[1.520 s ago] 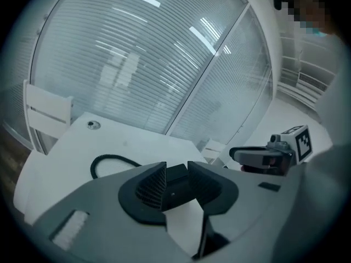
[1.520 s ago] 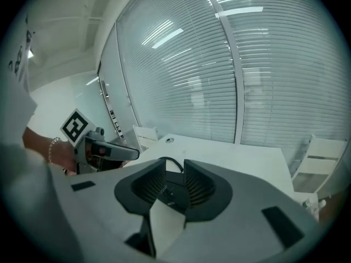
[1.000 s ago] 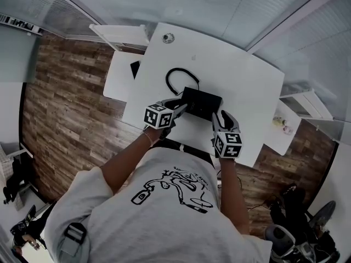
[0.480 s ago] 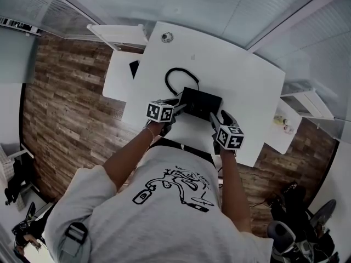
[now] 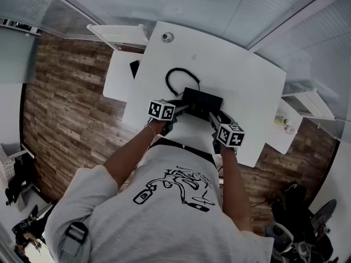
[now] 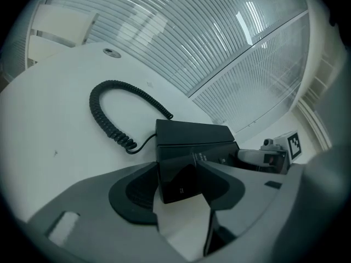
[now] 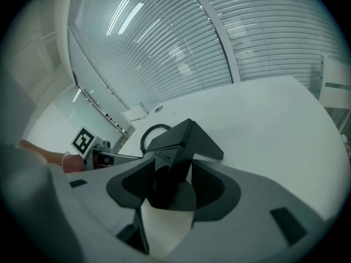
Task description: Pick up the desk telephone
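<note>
The black desk telephone [image 5: 203, 103] rests on the white table [image 5: 247, 75], its coiled cord [image 5: 174, 78] looping away behind it. My left gripper [image 5: 184, 107] is at the phone's left end and my right gripper [image 5: 215, 116] at its right end. In the left gripper view the phone [image 6: 192, 141] has a corner between the jaws of the left gripper [image 6: 181, 188], which are opening. In the right gripper view the phone's other end [image 7: 181, 144] sits between the wide jaws of the right gripper [image 7: 167, 188]. Neither gripper's pads visibly press on it.
A small round fitting [image 5: 167, 37] is set into the table's far left corner. A lower white side table [image 5: 118, 81] carrying a dark flat object [image 5: 134, 68] adjoins the left side. A small shelf with little items [image 5: 282, 122] stands at the right. Ribbed glass walls close the far side.
Both grippers have sunk toward the table at the phone's two ends, and their marker cubes have rolled. The phone lies in about the same spot.
</note>
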A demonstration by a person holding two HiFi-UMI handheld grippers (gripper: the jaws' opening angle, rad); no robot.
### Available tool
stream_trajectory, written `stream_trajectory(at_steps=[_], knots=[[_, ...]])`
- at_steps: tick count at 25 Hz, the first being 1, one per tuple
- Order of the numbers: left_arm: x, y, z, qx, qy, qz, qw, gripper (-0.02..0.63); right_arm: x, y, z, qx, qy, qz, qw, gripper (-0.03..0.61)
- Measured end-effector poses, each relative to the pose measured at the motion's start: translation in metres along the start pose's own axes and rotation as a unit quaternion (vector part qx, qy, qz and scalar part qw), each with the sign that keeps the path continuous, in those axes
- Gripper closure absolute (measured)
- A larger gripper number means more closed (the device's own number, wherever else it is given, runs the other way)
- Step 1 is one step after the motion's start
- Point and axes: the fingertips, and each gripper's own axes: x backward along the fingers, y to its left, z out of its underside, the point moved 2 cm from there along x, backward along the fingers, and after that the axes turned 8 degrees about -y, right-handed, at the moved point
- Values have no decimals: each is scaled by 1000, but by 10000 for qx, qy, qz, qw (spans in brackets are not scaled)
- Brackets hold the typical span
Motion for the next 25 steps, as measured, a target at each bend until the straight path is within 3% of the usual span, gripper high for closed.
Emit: stream_trajectory(at_steps=[9, 25], knots=[[3, -3, 0, -141, 106, -114, 9998, 412, 3, -1, -1, -85, 70, 15, 9999, 391], [36, -37, -34, -462, -262, -261, 9982, 422, 30, 22, -38, -155, -386, -178, 9990, 394]])
